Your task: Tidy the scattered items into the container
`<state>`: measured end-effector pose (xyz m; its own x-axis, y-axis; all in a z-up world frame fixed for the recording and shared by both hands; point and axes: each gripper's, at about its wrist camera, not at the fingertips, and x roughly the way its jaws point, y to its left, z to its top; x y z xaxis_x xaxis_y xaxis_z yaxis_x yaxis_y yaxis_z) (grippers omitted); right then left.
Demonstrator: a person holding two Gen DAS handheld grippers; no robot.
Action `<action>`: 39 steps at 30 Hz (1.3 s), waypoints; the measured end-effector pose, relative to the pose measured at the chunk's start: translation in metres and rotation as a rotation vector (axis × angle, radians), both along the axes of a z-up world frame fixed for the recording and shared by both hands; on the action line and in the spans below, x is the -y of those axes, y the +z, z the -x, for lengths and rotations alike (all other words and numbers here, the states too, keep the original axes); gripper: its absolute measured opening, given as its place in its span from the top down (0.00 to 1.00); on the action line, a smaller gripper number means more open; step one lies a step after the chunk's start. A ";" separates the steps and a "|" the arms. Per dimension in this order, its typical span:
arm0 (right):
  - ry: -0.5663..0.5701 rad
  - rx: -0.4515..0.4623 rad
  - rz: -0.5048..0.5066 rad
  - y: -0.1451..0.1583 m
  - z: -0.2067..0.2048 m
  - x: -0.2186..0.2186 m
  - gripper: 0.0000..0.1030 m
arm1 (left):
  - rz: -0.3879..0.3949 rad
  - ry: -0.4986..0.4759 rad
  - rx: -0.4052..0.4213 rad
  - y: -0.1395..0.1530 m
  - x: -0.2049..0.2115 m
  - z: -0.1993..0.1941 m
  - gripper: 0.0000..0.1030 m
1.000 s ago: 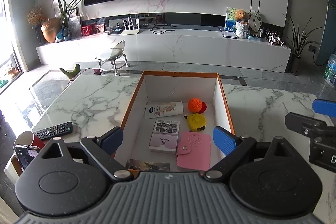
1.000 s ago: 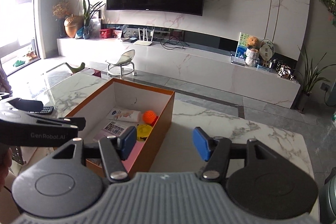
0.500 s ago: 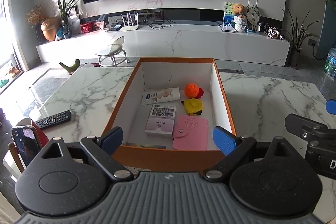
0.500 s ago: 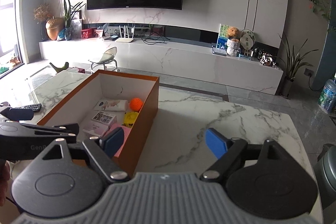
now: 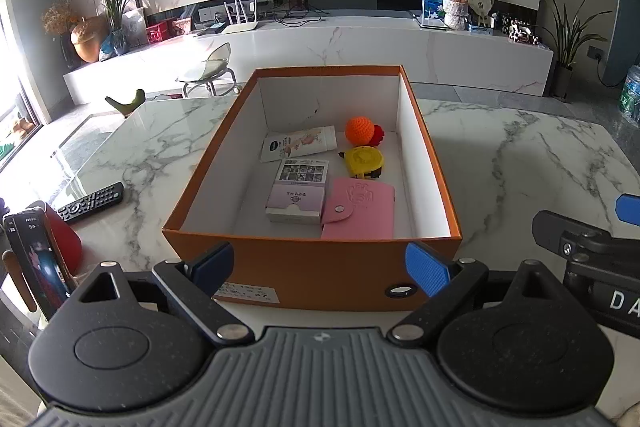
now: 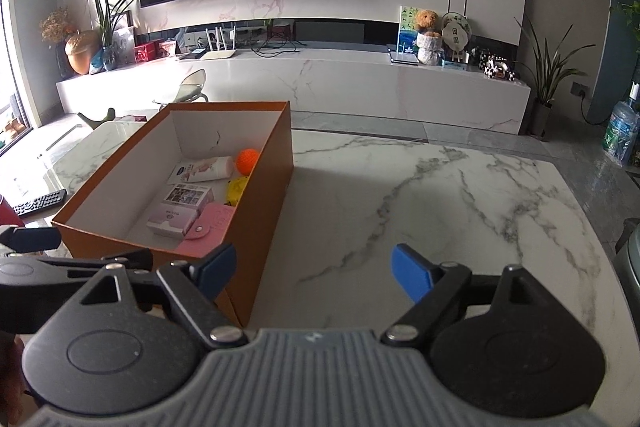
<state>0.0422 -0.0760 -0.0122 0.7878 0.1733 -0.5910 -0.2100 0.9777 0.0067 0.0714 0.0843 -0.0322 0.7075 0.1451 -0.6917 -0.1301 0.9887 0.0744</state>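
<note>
An orange box [image 5: 312, 267] with a white inside stands on the marble table [image 5: 520, 163]. In it lie an orange knitted ball [image 5: 359, 129], a yellow tape measure [image 5: 364, 161], a white tube [image 5: 298, 143], a small lilac box [image 5: 298, 195] and a pink card holder [image 5: 360, 209]. My left gripper [image 5: 319, 265] is open and empty, just before the box's near wall. My right gripper [image 6: 312, 265] is open and empty, to the right of the box [image 6: 264, 195], over bare table [image 6: 440, 195].
A black remote [image 5: 90, 202] lies on the table left of the box. A phone [image 5: 36, 263] and a red cup [image 5: 64, 243] stand at the near left edge. The right gripper's body [image 5: 588, 255] shows at the right of the left wrist view.
Both grippers have drawn back from the box toward the near table edge. The left gripper was over the box's front wall and is now before it. Both stay open.
</note>
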 end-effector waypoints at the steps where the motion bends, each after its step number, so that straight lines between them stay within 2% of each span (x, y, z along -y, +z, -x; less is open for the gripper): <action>1: -0.001 0.000 0.002 0.000 -0.001 0.000 0.16 | 0.002 0.002 -0.002 0.000 0.000 -0.001 0.00; 22: 0.003 -0.020 0.010 -0.001 0.002 -0.001 0.16 | 0.023 0.024 -0.015 0.011 -0.002 0.005 0.00; 39: 0.001 -0.008 0.006 0.005 0.006 -0.001 0.16 | 0.004 0.027 -0.004 0.015 -0.002 0.008 0.00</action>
